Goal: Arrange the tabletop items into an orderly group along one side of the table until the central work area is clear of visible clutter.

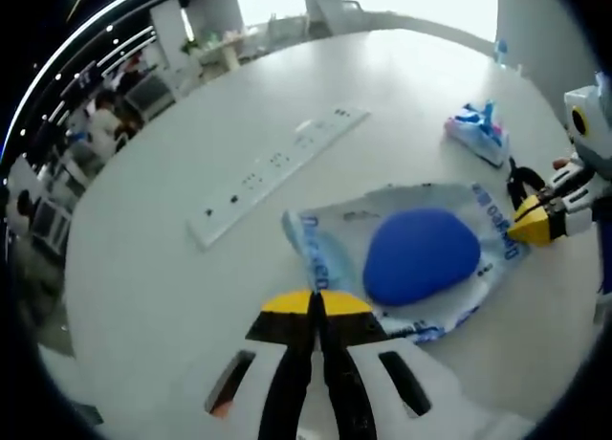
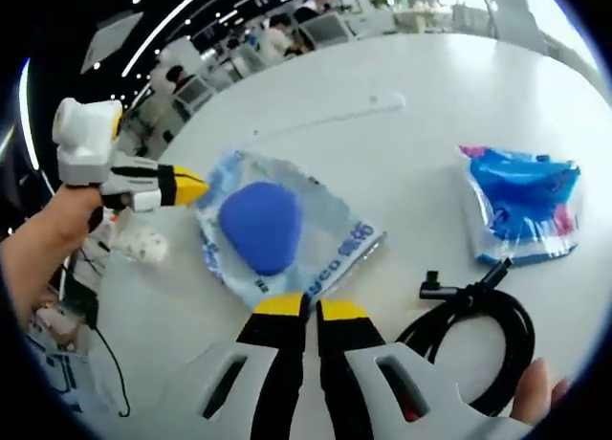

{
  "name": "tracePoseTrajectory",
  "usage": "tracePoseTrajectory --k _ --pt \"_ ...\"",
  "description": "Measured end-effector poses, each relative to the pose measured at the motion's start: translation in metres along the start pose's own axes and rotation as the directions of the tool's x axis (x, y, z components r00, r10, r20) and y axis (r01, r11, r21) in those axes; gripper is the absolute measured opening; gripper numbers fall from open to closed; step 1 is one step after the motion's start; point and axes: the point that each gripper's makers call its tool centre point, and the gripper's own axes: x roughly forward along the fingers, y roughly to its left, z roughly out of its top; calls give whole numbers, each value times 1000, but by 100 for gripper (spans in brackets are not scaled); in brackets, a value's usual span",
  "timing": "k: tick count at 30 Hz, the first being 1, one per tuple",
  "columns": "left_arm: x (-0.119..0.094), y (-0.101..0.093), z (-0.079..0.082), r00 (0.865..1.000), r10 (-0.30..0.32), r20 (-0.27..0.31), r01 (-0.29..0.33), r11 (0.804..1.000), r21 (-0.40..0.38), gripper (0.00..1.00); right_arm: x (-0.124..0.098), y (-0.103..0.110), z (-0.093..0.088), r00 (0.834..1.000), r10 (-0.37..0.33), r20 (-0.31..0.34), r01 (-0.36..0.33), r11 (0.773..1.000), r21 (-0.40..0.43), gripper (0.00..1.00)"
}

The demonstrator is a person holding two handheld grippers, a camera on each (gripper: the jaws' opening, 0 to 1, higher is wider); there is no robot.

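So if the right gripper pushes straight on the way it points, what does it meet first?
Most likely the clear plastic bag holding the blue pad. The right gripper has its jaws closed, tips at the bag's near edge; whether they already touch it is unclear.

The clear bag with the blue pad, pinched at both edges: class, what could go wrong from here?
1. Left gripper and right gripper each pinch an edge of the clear bag; pulling apart might tear it.
2. The blue pad could slide out.
3. The black cable lies beside the right gripper and may snag.
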Motion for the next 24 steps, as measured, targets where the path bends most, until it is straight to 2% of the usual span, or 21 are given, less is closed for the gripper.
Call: tracePoseTrajectory --k 6,10,13,17,19,20,24 --pt "-11 2 6 1000 8 24 -7 1000 -9 0 -11 -2 17 999 -1 45 2 1000 -28 2" --pt "-24 -1 11 999 17 47 -16 1000 -15 0 -22 -2 32 997 -16 69 23 995 -95 2" --pt "-34 -2 16 996 19 82 -16 999 -40 0 -29 -5 40 997 -33 71 44 987 -157 2" --pt "-44 -5 15 994 25 104 -18 998 -61 0 -34 -5 47 998 -27 63 38 983 -182 2" --pt "-49 -6 15 993 28 119 -17 996 -85 0 -36 -6 50 998 -28 57 38 979 -199 2" --pt "-53 -8 16 990 26 136 -9 993 -122 0 -38 -8 54 998 -30 56 42 974 -223 2" --pt "-61 -13 9 990 38 139 -18 990 -143 0 -42 -7 62 999 -22 45 33 961 -275 2"
